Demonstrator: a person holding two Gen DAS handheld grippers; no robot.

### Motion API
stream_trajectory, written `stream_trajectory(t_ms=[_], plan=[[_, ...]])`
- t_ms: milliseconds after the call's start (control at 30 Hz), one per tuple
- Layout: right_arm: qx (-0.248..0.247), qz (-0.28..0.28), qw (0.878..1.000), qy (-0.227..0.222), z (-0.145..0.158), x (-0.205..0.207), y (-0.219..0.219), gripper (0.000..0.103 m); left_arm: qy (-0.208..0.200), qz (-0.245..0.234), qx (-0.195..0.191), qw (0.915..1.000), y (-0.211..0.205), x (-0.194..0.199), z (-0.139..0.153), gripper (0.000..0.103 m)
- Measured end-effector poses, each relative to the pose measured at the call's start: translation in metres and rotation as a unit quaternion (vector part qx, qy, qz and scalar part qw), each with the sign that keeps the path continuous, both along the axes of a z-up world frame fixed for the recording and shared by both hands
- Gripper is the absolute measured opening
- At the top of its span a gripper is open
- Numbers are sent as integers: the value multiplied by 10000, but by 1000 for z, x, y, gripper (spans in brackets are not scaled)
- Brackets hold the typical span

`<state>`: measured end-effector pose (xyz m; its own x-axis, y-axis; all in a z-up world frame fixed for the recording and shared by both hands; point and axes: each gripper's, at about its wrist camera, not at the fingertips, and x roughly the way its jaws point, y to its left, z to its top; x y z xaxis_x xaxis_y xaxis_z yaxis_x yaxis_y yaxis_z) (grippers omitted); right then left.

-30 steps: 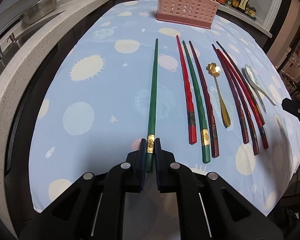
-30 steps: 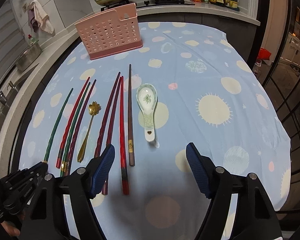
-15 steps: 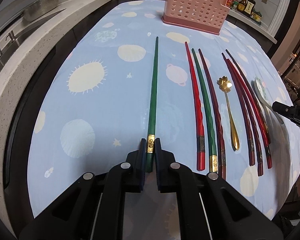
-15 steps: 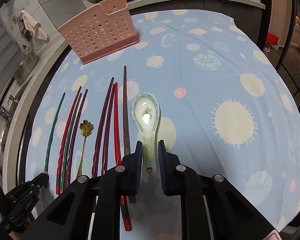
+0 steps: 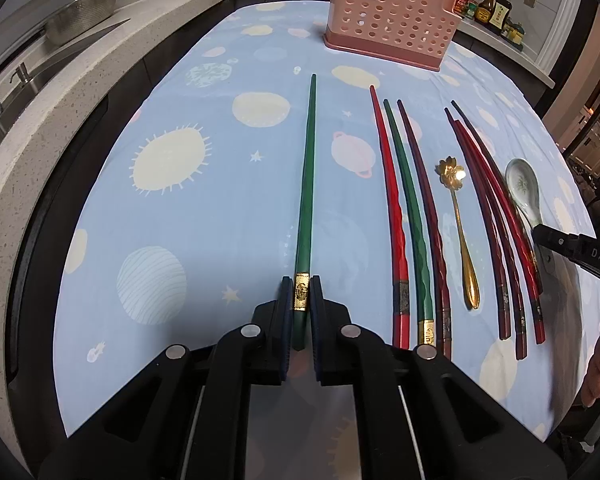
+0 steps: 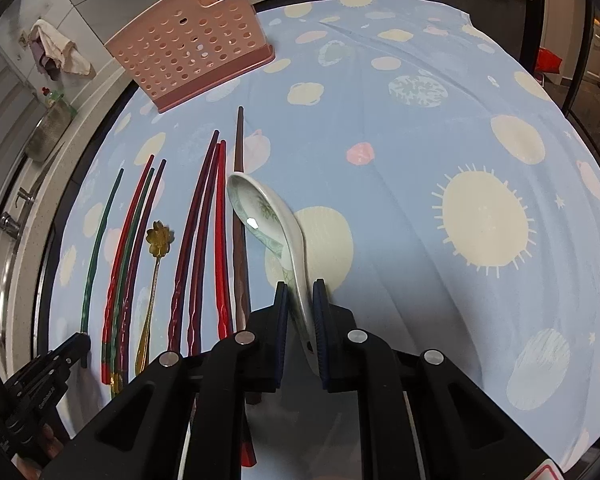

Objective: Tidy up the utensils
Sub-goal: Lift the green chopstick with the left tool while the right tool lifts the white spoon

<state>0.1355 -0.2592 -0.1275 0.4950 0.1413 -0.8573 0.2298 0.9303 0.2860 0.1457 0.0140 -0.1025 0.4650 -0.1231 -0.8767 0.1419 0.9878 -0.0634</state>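
Left gripper [image 5: 301, 300] clamped on green chopstick [image 5: 306, 196], far left of row | right gripper [image 6: 300, 304] gripping ceramic spoon [image 6: 268, 232] by handle, tilted, right of chopsticks | pink basket [image 5: 392, 20] at far edge of tablecloth [image 5: 180, 216]

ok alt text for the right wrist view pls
The right claw grips the handle of a white ceramic soup spoon, tilted on its side above a blue planet-print tablecloth. To its left lie red, maroon and green chopsticks and a gold flower-shaped spoon; a pink perforated plastic holder stands behind.
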Motion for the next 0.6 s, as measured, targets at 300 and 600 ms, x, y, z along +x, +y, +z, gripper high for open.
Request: stream_trajectory(t_ms=[300,600], plan=[[-40,15,10000,-67,1,-5,3,8,-38,40,-121,9999,1,-3,0,8],[-177,24,9994,-300,26,-32,5,7,-117,-17,-265,9996,2,-21,12,7]])
